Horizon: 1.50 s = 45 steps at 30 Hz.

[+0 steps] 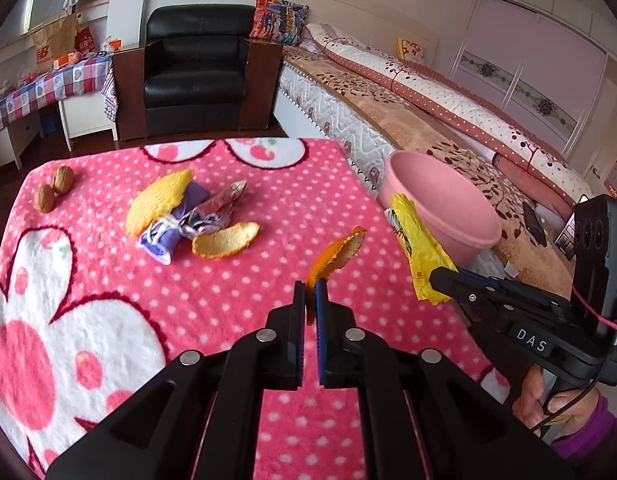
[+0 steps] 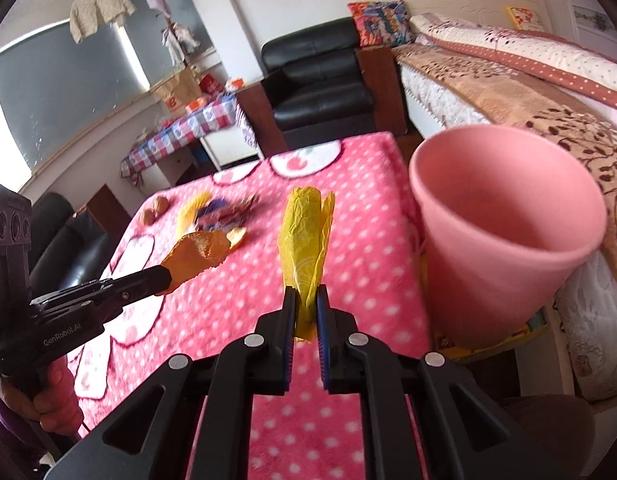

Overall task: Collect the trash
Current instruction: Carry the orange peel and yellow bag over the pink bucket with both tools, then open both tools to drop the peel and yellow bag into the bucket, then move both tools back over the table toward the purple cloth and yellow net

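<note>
My left gripper (image 1: pixel 309 285) is shut on a curled orange peel (image 1: pixel 337 256), lifted above the pink dotted blanket (image 1: pixel 228 304). From the right wrist view the same peel (image 2: pixel 196 256) sticks out of the left gripper (image 2: pixel 167 280). A crumpled yellow wrapper (image 2: pixel 306 240) stands upright in my right gripper (image 2: pixel 306 294), which is shut on it. In the left wrist view that wrapper (image 1: pixel 418 252) hangs from the right gripper (image 1: pixel 438 276) beside the pink bin (image 1: pixel 440 208). The bin (image 2: pixel 508 240) stands open at the blanket's right edge.
Two orange peels (image 1: pixel 160 200) (image 1: pixel 226 240) and a purple wrapper (image 1: pixel 180 224) lie together mid-blanket. Two walnuts (image 1: pixel 54 188) sit at the far left. A bed (image 1: pixel 428 112) runs along the right, a black armchair (image 1: pixel 196 68) stands behind. A person's hand (image 1: pixel 556 404) grips the right handle.
</note>
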{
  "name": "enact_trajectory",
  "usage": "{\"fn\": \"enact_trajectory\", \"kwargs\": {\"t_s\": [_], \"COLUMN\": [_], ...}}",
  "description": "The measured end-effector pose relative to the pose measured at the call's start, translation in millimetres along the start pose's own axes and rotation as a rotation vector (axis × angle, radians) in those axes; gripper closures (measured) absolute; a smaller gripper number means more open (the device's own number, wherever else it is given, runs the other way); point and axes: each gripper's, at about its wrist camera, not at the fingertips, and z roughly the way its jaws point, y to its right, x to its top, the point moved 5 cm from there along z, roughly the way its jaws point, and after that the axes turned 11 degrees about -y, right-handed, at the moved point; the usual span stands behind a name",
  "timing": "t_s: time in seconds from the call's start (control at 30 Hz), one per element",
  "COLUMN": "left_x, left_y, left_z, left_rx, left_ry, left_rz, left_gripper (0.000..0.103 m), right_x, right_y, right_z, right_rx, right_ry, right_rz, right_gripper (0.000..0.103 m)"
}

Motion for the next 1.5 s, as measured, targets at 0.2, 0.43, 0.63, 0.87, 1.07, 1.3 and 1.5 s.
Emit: {"fn": "enact_trajectory", "kwargs": {"t_s": [0.2, 0.43, 0.63, 0.87, 1.07, 1.3, 1.5], "left_x": [35.9, 65.6, 80.7, 92.1, 93.4, 90.7, 90.9], "left_y": [43.7, 99.8, 130.3, 153.0, 160.2, 161.7, 160.8], "left_z": [5.2, 34.4, 69.8, 105.5, 126.4, 136.6, 127.3], "left_rx": [-0.046, -0.089, -0.109, -0.105, -0.085, -0.105, -0.109], "left_ry": [0.049, 0.038, 0.002, -0.031, -0.038, -0.068, -0.048], "left_rz": [0.062, 0.151, 0.181, 0.212, 0.228, 0.222, 0.222], "left_gripper": [0.099, 0.099, 0.099, 0.099, 0.099, 0.084, 0.070], "right_x": [26.2, 44.9, 54.6, 52.4, 52.5, 50.3, 48.7], "right_y": [47.1, 105.6, 142.5, 172.1, 183.4, 187.1, 185.5], "right_z": [-31.0, -48.0, -44.0, -28.5, -21.5, -17.2, -19.7], "right_rx": [-0.062, -0.117, -0.165, -0.181, -0.203, -0.213, -0.222], "right_ry": [0.096, 0.160, 0.176, 0.166, 0.169, 0.164, 0.162], "right_rz": [0.094, 0.207, 0.247, 0.295, 0.313, 0.319, 0.325], "right_gripper": [0.094, 0.093, 0.093, 0.093, 0.091, 0.082, 0.076]}}
